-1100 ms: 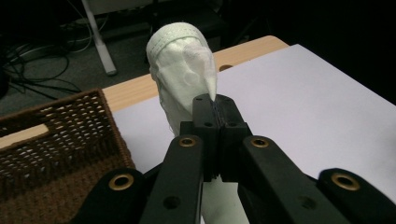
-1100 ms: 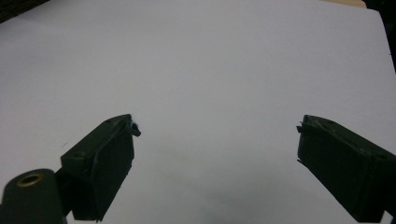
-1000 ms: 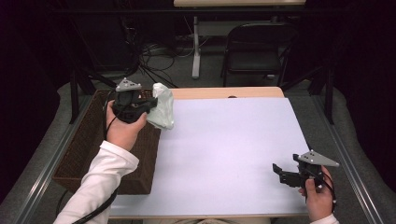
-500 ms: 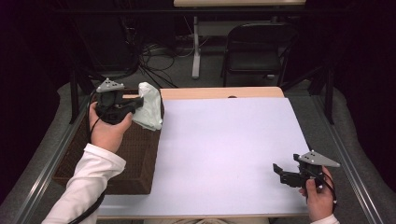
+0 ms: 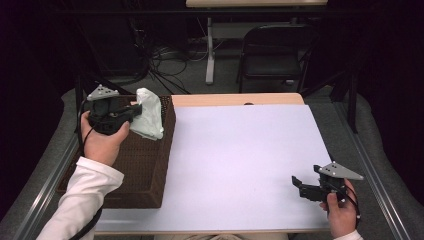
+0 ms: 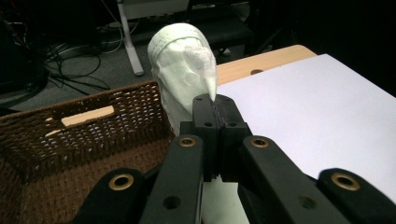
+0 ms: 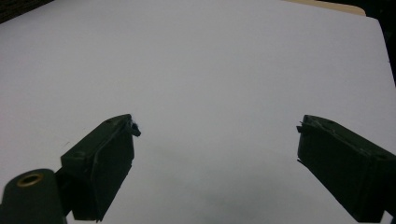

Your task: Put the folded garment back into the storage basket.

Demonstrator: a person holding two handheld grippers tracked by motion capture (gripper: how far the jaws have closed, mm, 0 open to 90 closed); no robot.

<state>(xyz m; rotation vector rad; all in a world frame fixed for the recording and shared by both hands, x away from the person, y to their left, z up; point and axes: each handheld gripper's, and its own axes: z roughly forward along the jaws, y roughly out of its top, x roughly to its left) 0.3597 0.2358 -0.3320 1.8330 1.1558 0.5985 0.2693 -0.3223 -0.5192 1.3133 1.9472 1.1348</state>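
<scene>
Left gripper (image 5: 131, 111) clamped on white cloth (image 5: 148, 120), above wicker basket (image 5: 145, 165). Right gripper (image 5: 298, 186) spread wide, nothing between, over white desk (image 5: 240, 155).

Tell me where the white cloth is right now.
The white cloth hangs pinched in the left gripper at the high view's left, above the wicker basket's far corner, beside the white table.

You will find no text that can be read in these pictures: no label, no brand, no number and no sign on anything that you see.
</scene>
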